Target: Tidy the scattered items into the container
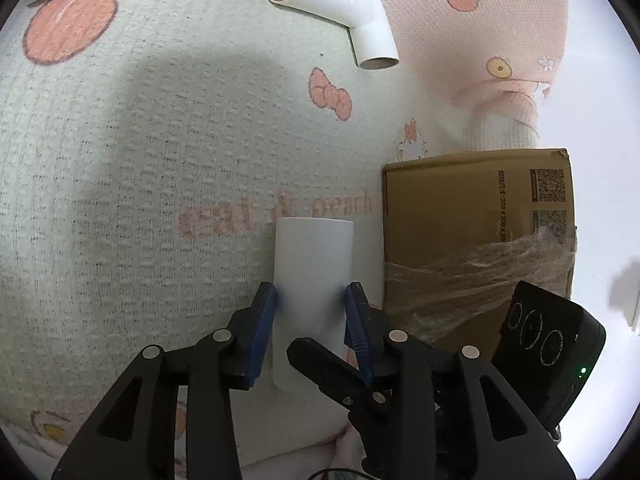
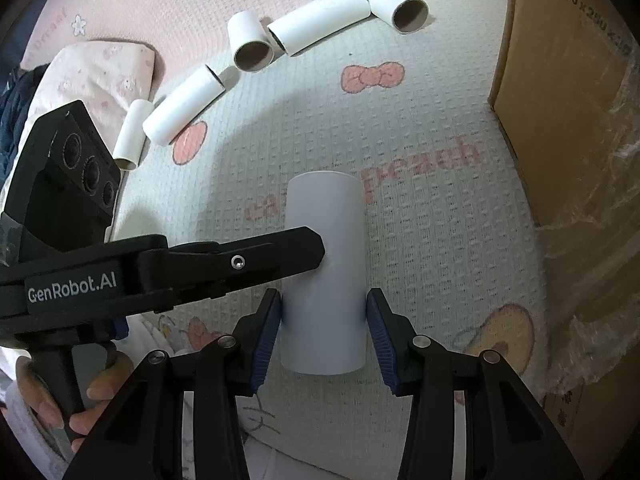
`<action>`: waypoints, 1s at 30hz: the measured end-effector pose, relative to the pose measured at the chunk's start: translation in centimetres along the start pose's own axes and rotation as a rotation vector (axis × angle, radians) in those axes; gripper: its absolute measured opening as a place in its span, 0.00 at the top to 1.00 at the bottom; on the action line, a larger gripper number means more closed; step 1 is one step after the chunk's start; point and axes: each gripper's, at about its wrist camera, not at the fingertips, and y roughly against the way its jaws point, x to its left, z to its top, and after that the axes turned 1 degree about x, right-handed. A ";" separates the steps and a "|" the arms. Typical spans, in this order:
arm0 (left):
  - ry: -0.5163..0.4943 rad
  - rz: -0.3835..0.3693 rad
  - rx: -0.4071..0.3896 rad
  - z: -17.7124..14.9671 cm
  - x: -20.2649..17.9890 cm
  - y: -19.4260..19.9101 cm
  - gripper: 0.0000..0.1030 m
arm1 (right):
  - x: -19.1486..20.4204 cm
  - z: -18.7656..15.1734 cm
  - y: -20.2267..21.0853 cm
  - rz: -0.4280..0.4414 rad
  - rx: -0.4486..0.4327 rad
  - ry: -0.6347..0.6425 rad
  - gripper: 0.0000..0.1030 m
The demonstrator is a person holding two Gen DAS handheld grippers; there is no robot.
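A white cardboard tube (image 1: 314,268) is held between the blue pads of my left gripper (image 1: 312,304). The same tube (image 2: 325,272) lies between the pads of my right gripper (image 2: 324,316); the left pad touches it, the right pad stands a hair off. The left gripper's black finger (image 2: 256,260) presses the tube from the left in the right wrist view. Several more white tubes (image 2: 316,26) lie scattered on the far mat, also seen in the left wrist view (image 1: 332,12). The brown cardboard box (image 1: 476,232) stands right of the tube.
A patterned mat (image 1: 160,140) with peaches and bows covers the floor. The box wall (image 2: 560,100), partly wrapped in clear film, rises at the right. A pink folded cloth (image 2: 100,76) lies at the left. A hand (image 2: 96,396) grips the left gripper's handle.
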 end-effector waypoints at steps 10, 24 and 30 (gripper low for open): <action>-0.007 0.026 0.017 0.4 -0.5 -1.2 0.55 | -0.5 1.0 -1.3 0.037 0.052 -0.046 0.59; -0.175 0.061 -0.068 -2.0 -6.4 4.4 0.54 | 2.8 -0.3 5.3 0.026 -0.095 0.009 0.59; -0.219 0.032 -0.093 -2.8 -9.3 6.3 0.54 | 2.9 -0.7 8.8 0.018 -0.170 0.026 0.59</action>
